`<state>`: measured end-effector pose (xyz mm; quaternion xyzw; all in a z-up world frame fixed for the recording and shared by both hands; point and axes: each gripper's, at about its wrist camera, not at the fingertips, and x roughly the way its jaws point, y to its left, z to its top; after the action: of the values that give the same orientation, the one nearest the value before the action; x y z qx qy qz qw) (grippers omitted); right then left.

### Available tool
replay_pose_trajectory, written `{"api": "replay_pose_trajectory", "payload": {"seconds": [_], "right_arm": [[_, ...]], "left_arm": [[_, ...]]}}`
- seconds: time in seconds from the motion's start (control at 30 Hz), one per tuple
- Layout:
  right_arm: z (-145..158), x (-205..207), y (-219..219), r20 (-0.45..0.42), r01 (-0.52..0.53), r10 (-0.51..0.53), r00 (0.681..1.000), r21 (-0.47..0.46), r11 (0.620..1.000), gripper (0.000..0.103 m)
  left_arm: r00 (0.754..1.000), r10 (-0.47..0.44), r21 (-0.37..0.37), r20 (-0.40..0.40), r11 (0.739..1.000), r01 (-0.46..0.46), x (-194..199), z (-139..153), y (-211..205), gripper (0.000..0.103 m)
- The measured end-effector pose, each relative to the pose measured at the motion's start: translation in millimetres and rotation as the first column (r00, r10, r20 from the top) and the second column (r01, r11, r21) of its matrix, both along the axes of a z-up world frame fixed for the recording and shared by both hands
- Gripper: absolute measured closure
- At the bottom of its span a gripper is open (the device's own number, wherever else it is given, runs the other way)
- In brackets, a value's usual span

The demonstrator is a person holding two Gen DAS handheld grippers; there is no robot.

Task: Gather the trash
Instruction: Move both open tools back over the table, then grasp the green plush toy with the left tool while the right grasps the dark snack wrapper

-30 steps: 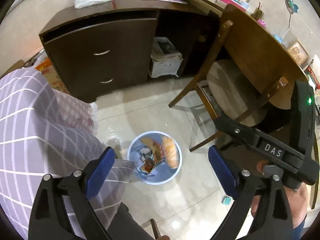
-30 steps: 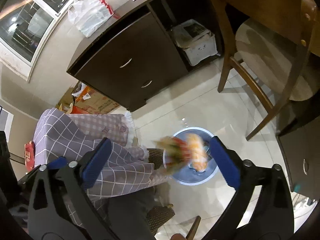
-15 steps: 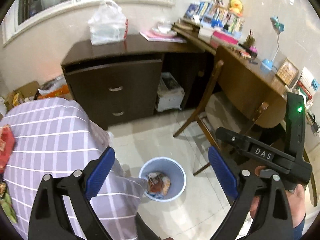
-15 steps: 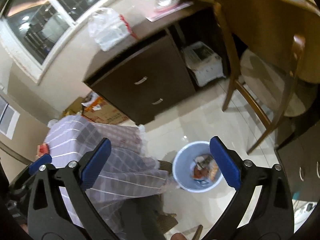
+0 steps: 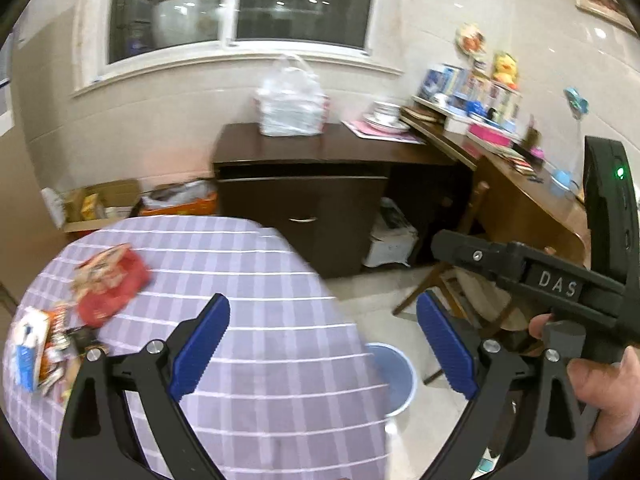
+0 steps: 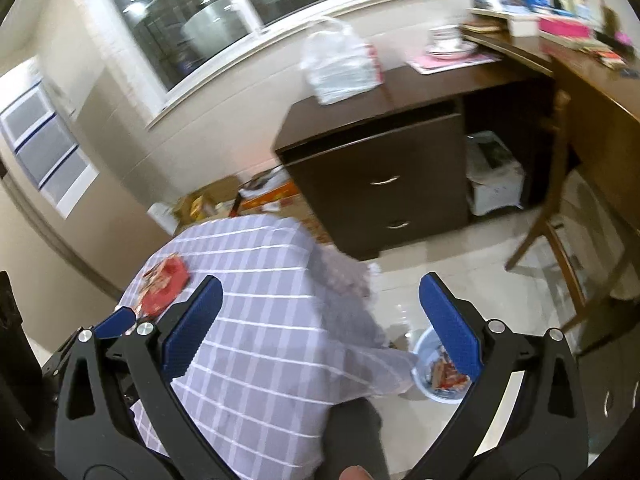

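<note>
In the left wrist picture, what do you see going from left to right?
Wrappers pile → red snack bag → checked tablecloth → dark drawer cabinet → blue trash bin → wooden chair → right gripper.

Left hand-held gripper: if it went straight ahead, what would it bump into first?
Probably the edge of the checked tablecloth, between the open left hand-held gripper fingers; beyond stands the dark cabinet. Depth is unclear.

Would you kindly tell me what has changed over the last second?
Both grippers, left and right, lifted away from the bin toward the table. The wrapper falling a second ago now lies in the bin. Both stayed open and empty; the red packet remains on the table.
</note>
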<state>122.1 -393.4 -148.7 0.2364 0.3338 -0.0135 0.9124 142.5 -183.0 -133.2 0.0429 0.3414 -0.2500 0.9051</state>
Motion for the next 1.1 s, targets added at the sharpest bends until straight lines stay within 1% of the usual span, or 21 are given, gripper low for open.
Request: {"api": "replay_pose_trajectory", "payload": {"seconds": [0.17,0.3,0.37,0.5,0.57,0.67,0.8,0.87,0.9,0.93,0.97,1.03,1.1], "right_arm": [[6,20,57,-0.008,-0.113,0.113,0.994,-0.026,0.993,0.006],[6,33,103,-0.014,-0.199,0.198,0.98,-0.037,0.979,0.006],[5,42,125,-0.02,-0.242,0.242,0.97,-0.04,0.969,0.006],[0,58,168,-0.034,-0.339,0.338,0.941,-0.056,0.939,0.006],[-4,67,193,-0.042,-0.394,0.392,0.919,-0.067,0.917,0.006],[-12,80,222,-0.067,-0.449,0.444,0.893,-0.083,0.89,0.006],[-27,95,252,-0.104,-0.503,0.494,0.863,-0.096,0.859,0.007],[-36,103,266,-0.125,-0.531,0.52,0.845,-0.093,0.842,0.007],[-40,107,273,-0.132,-0.545,0.532,0.836,-0.09,0.834,0.008],[-43,110,279,-0.136,-0.557,0.544,0.828,-0.086,0.826,0.014],[-47,114,287,-0.144,-0.574,0.561,0.815,-0.08,0.815,0.018],[-55,121,301,-0.166,-0.603,0.586,0.793,-0.083,0.793,0.03],[-65,129,317,-0.192,-0.633,0.61,0.769,-0.092,0.769,0.035]], "left_arm": [[0.994,0.106,-0.007,0.007,0.994,-0.106,-1,-3,63,0.01],[0.986,0.165,0.027,0.008,0.986,-0.165,-1,-14,104,0.01],[0.979,0.204,0.031,-0.002,0.978,-0.204,1,-19,130,0.01],[0.961,0.276,0.041,-0.011,0.96,-0.276,-1,-28,171,0.01],[0.951,0.31,0.055,-0.01,0.95,-0.309,-3,-34,187,0.01],[0.936,0.352,0.07,-0.02,0.934,-0.35,-3,-42,211,0.01],[0.924,0.382,0.084,-0.036,0.922,-0.378,-2,-53,233,0.01],[0.922,0.386,0.097,-0.045,0.92,-0.38,-1,-59,240,0.01],[0.921,0.385,0.102,-0.052,0.92,-0.379,-1,-62,244,0.01],[0.919,0.39,0.108,-0.056,0.918,-0.382,0,-64,247,0.01],[0.918,0.392,0.112,-0.059,0.916,-0.384,0,-67,248,0.01],[0.916,0.394,0.115,-0.072,0.916,-0.384,0,-72,252,0.01],[0.915,0.396,0.114,-0.082,0.915,-0.386,0,-76,254,0.01]]}}
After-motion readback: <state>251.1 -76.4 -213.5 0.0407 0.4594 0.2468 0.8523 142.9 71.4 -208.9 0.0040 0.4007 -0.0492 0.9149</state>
